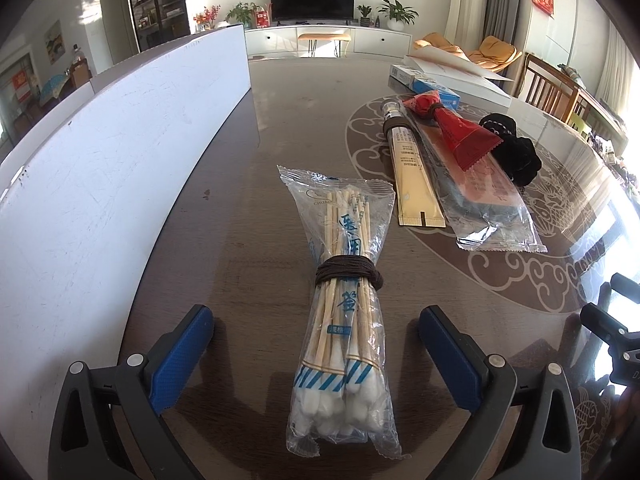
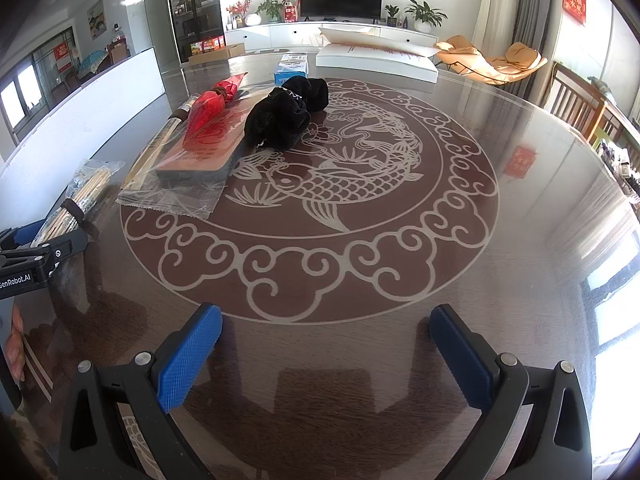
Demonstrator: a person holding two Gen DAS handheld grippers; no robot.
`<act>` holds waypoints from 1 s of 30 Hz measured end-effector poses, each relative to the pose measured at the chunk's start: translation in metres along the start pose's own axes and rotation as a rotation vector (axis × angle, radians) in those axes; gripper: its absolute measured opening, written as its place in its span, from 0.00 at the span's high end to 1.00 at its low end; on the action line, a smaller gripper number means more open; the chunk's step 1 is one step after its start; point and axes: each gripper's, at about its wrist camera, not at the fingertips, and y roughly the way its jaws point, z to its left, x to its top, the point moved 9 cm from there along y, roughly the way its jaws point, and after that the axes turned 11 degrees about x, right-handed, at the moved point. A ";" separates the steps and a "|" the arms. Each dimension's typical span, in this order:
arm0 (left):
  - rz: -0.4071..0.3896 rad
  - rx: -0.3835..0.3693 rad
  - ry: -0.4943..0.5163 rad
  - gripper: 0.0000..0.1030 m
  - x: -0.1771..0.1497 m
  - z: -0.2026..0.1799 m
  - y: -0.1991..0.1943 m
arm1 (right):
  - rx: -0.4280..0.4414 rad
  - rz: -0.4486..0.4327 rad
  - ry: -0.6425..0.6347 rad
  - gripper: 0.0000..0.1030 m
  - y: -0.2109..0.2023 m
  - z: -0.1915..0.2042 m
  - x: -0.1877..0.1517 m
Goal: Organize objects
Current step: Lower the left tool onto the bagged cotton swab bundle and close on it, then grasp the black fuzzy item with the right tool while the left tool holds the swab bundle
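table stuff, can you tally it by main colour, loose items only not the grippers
Clear plastic: 2, bag of cotton swabs tied with brown cord, flat packet with a grey block
Red: 1, red foil pouch
Black: 1, black fabric bundle
Cream: 1, cream tube
Blue: 1, blue and white box
White: 1, white flat box
Total: 7

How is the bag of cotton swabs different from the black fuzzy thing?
The bag of cotton swabs is clear, long and thin, showing pale sticks inside; the black fuzzy thing is dark, soft and lumpy. The swabs have a brown cord wound around their middle; the fuzzy thing does not. The swabs lie apart, while it rests beside the red packet. Both lie on the table.
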 end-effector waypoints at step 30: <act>0.000 -0.002 -0.001 0.00 0.000 0.001 0.000 | 0.130 0.081 0.057 0.44 0.092 0.012 0.146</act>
